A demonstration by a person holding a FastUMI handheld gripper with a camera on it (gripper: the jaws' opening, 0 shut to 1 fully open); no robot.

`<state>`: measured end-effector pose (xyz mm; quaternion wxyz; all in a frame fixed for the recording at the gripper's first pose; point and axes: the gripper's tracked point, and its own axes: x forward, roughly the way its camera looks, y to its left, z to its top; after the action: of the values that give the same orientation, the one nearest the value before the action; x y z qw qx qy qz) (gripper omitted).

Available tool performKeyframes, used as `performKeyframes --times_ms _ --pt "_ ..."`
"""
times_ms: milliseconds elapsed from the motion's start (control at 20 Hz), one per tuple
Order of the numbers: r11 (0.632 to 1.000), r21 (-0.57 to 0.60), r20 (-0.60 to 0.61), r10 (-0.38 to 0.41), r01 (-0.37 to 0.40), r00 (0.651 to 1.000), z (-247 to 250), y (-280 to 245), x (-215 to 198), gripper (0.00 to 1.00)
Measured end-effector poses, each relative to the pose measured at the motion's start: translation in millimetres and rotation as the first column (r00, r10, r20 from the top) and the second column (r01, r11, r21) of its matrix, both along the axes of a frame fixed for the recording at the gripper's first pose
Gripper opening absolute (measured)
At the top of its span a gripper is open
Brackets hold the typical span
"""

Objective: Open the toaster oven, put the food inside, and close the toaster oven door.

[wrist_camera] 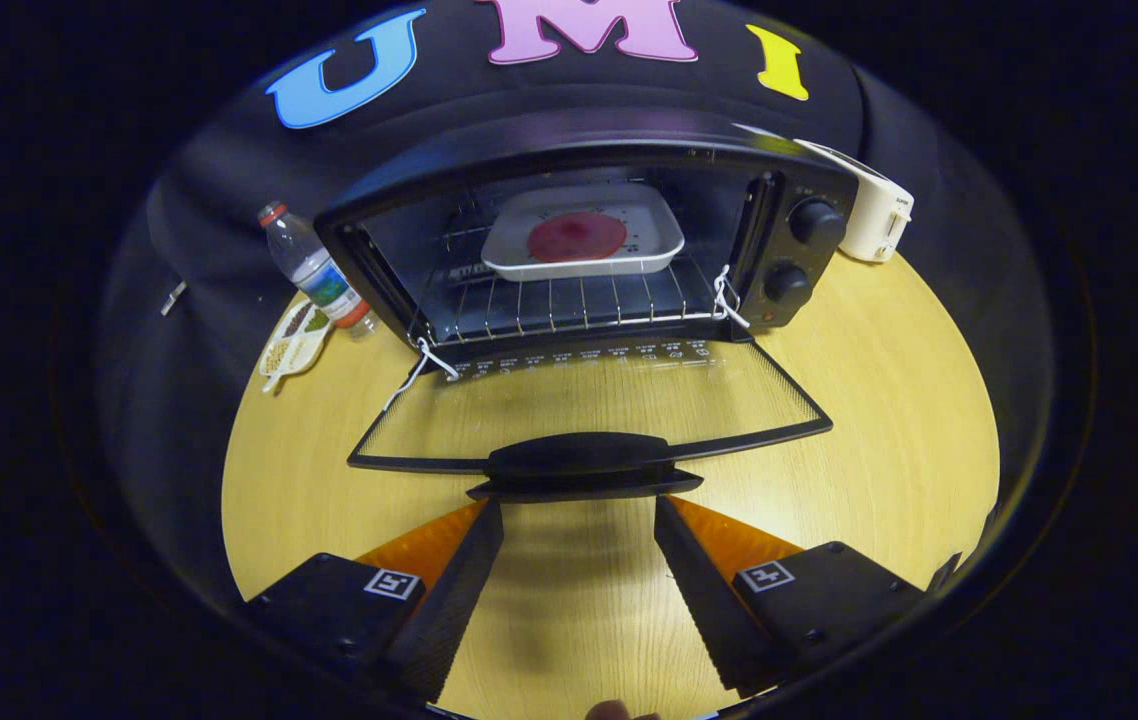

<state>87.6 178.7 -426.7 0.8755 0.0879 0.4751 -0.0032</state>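
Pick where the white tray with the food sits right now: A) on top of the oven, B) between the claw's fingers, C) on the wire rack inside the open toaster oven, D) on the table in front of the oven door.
C: the white tray rests on the wire rack inside the toaster oven, its door folded down; the claw is open, just short of the door handle.

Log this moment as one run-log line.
black toaster oven: door down | white tray with round red food: on rack inside | claw: open, empty, fingertips just short of black door handle | left: close door
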Motion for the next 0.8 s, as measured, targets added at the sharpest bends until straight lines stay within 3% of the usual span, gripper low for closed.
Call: performKeyframes --times_ms 300,550,650,800 --pt "0.999 -0.05 0.192 0.029 -0.019 0.981 63 -6 27 0.99" --pt "0.996 -0.081 0.382 0.068 -0.04 0.922 132 -9 57 0.99" --pt "0.995 -0.077 0.371 0.085 -0.061 0.925 130 -10 52 0.99" --pt "0.994 -0.057 0.218 0.105 -0.095 0.97 76 -6 15 0.99"
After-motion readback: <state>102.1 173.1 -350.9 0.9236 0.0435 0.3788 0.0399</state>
